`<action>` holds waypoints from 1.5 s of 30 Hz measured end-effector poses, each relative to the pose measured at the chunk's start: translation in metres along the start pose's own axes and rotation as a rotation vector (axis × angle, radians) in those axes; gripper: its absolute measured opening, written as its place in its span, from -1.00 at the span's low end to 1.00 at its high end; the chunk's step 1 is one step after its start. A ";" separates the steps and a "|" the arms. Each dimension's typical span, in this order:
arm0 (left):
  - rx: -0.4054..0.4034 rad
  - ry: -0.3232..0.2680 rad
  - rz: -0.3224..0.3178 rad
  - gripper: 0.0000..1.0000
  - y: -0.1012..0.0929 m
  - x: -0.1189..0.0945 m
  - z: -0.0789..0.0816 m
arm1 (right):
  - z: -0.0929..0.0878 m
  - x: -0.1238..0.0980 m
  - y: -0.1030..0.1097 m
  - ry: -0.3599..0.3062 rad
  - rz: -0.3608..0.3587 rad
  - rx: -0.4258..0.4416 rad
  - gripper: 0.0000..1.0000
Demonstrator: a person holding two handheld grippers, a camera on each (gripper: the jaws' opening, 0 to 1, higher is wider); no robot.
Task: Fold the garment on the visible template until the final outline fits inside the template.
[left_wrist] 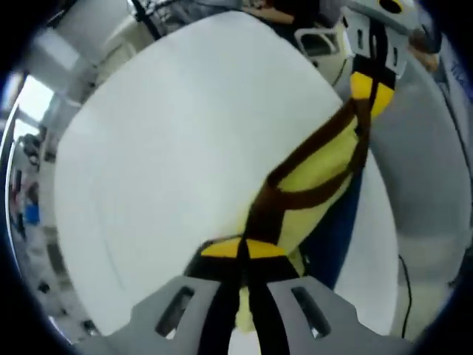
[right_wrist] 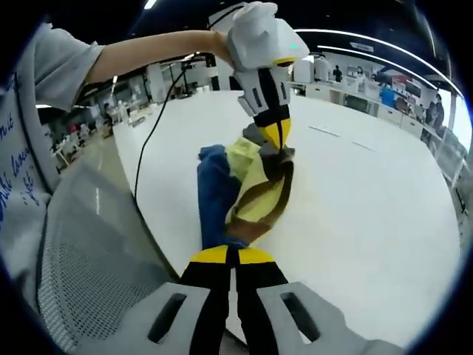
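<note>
The garment (left_wrist: 314, 181) is yellow with brown bands and a blue part, and it is stretched in the air between the two grippers above the white table (left_wrist: 162, 148). My left gripper (left_wrist: 242, 255) is shut on one end of it. The right gripper (left_wrist: 371, 96) holds the other end at the upper right. In the right gripper view the garment (right_wrist: 255, 185) hangs bunched, its blue part to the left. My right gripper (right_wrist: 229, 259) is shut on its near end, and the left gripper (right_wrist: 275, 137) pinches its far end.
The white table (right_wrist: 369, 207) spreads to the right, its edge running past the garment. A person's arm in a grey sleeve (right_wrist: 66, 66) reaches in from the left. A grey mesh chair (right_wrist: 81, 274) and a black cable (right_wrist: 144, 159) lie at the left. Desks stand far behind.
</note>
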State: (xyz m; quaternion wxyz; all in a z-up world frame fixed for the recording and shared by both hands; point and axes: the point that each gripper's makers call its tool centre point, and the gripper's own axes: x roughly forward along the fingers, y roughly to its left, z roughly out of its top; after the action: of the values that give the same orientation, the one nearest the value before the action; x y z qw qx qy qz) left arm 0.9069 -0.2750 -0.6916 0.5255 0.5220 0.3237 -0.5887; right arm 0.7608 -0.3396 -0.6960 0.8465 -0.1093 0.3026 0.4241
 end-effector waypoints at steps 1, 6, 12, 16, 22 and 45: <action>-0.005 -0.026 0.037 -1.00 0.004 -0.004 0.002 | 0.002 -0.001 -0.003 0.000 -0.010 -0.008 -0.96; -0.033 -0.033 0.063 -1.00 -0.002 -0.017 -0.006 | 0.011 -0.004 -0.012 -0.012 -0.032 -0.030 -0.96; -0.056 -0.024 0.073 -1.00 -0.014 -0.023 -0.016 | 0.017 -0.003 -0.019 -0.010 -0.047 -0.053 -0.96; -0.086 -0.044 0.112 -1.00 -0.018 -0.032 -0.021 | 0.027 -0.004 -0.023 -0.025 -0.044 -0.066 -0.96; -0.178 -0.085 0.182 -1.00 -0.017 -0.051 -0.027 | 0.038 -0.004 -0.028 -0.029 -0.050 -0.092 -0.96; -0.249 -0.145 0.309 -1.00 -0.010 -0.105 -0.040 | 0.104 -0.015 -0.059 -0.061 -0.136 -0.285 -0.96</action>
State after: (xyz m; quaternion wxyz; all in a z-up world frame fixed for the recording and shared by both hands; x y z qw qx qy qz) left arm 0.8979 -0.2056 -0.6032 0.6918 0.4527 0.2715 -0.4927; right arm 0.8440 -0.3399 -0.6091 0.8581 -0.2356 0.2054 0.4074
